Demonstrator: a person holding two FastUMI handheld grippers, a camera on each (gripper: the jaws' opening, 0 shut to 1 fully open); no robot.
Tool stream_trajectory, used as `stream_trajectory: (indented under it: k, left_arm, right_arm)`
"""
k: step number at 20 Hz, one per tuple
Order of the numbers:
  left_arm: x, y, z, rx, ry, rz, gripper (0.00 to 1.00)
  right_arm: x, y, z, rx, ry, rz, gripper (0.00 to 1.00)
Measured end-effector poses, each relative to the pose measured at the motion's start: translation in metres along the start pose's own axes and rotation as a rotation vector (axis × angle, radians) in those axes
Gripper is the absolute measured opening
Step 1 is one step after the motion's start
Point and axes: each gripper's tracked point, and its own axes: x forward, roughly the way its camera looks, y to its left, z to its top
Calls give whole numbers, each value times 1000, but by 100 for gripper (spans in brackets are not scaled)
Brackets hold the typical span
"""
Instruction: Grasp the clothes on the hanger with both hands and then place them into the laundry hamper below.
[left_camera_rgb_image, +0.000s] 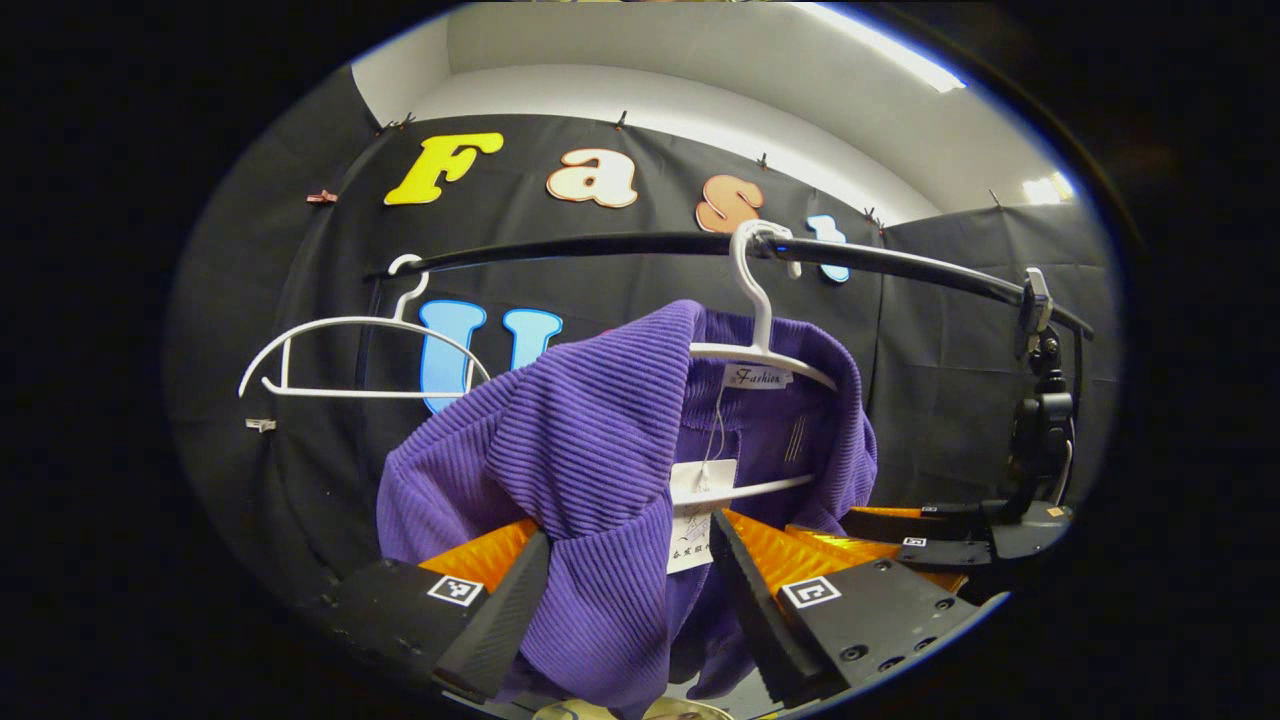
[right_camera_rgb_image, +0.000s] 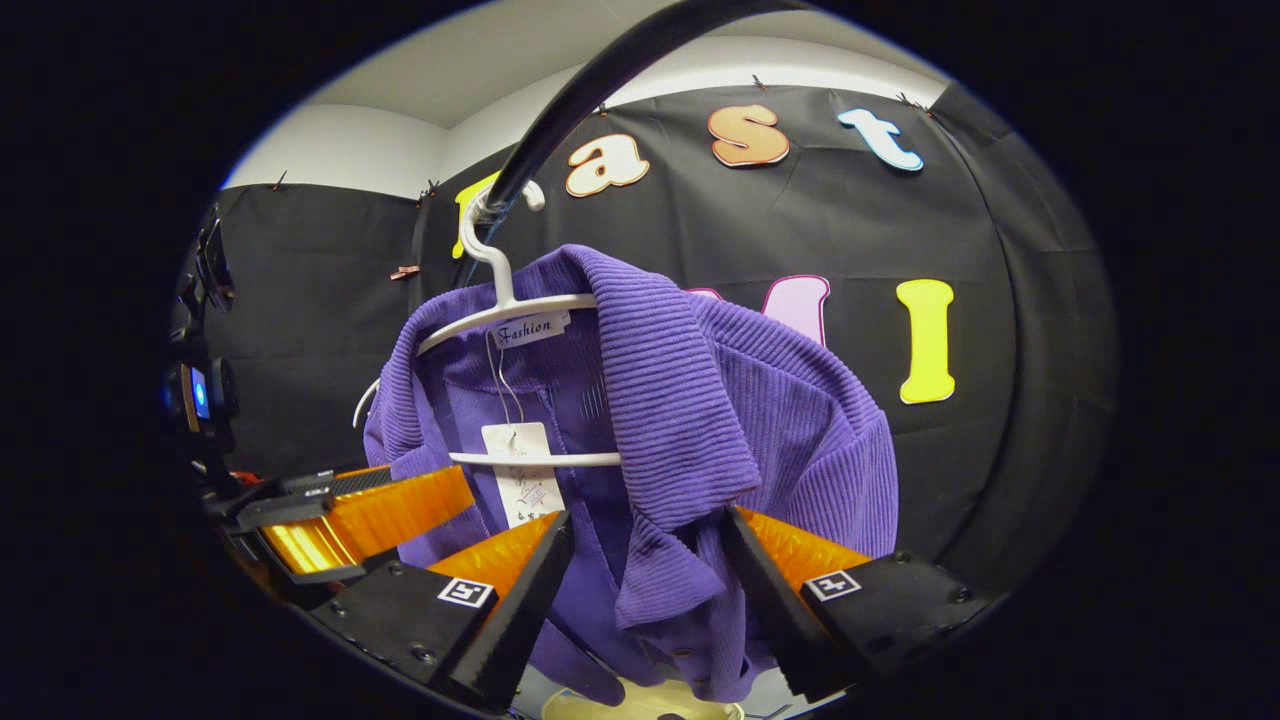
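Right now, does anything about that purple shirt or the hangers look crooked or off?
Yes. The purple shirt sits lopsided on its white hanger, bunched toward one shoulder, leaving the other arm bare. The hanger farther along the black rail is empty.

lit from above by ceiling strip lights (left_camera_rgb_image: 890, 55), glaring white in the left gripper view, with a second bright patch (left_camera_rgb_image: 1042, 188) at the far right. even and fairly bright across the middle; dim toward the rim of each round picture. strong fisheye bend: clothes rail (left_camera_rgb_image: 700, 245) curved into an arc, steeper still in the right gripper view. sharp on the purple shirt (right_camera_rgb_image: 690, 400), ribbing crisp, soft shadows in its folds. shiny highlights on the rail. blue fringe along the bright upper edge. slightly soft at the very bottom.
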Motion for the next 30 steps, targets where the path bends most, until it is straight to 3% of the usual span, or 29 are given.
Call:
stream_trajectory:
  k: [1,2,4,6,7,8,9,11,15,18,24,30]
  left_arm:
    - [3,5,0,-7,-13,44,93]
    - [6,10,1,-15,-26,79,87]
    - [10,13,2,-44,-37,107,86]
    - [14,19,1,-66,-28,110,63]
    - [15,24,1,-75,-26,118,50]
    - [17,27,1,-82,-25,123,48]
    - [16,29,4,-84,-24,124,36]
    - [22,30,3,-69,-13,119,14]
    - [22,35,3,-35,2,125,6]
    - [16,40,9,-23,-1,154,5]
    - [-4,74,59,59,-115,273,7]
    - [-19,88,107,168,-221,336,6]
  right_arm:
    - [4,-3,-4,-12,6,-11,96]
    - [10,-9,-6,-23,11,-28,100]
    - [20,-14,-7,-22,14,-35,93]
    - [27,-16,-7,-8,19,-38,92]
    - [30,-19,-5,-9,18,-46,73]
    - [35,-22,-4,-12,14,-43,60]
    - [35,-28,-2,-19,9,-63,49]
    - [41,-26,-5,-15,15,-23,11]
    - [40,-52,4,9,1,-37,11]
    - [35,-71,16,20,-24,-60,11]
    - [19,-90,52,88,-101,-52,11]
    - [27,-100,76,148,-153,-4,10]
